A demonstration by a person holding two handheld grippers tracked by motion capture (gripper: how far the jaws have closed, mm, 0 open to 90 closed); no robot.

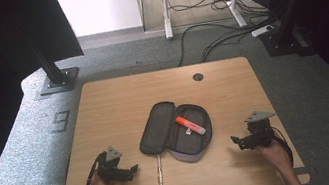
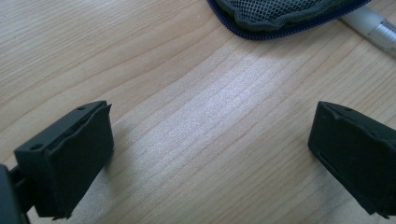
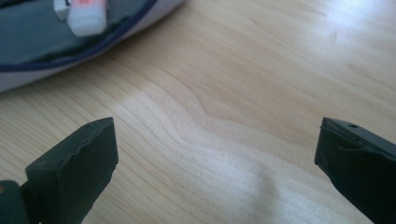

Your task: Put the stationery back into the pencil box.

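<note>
- Pencil case: lies unzipped and spread flat at the table's centre, between the 2 grippers. Soft fabric shell with a mesh lining; judged light and floppy, likely to sag or fold if lifted by 1 edge.
- Orange highlighter: rests inside the case's right half, diagonal. Rigid smooth plastic, light, probably slippery; best pinched across the barrel's middle.
- Pen: lies on bare wood just beside the case's near-left edge. Thin, stiff and prone to rolling; take it mid-shaft, jaws square across it.
- Left gripper: jaws spread wide, nothing between them, low over the table near the pen.
- Right gripper: jaws fully released, empty, near the case's right rim.
</note>
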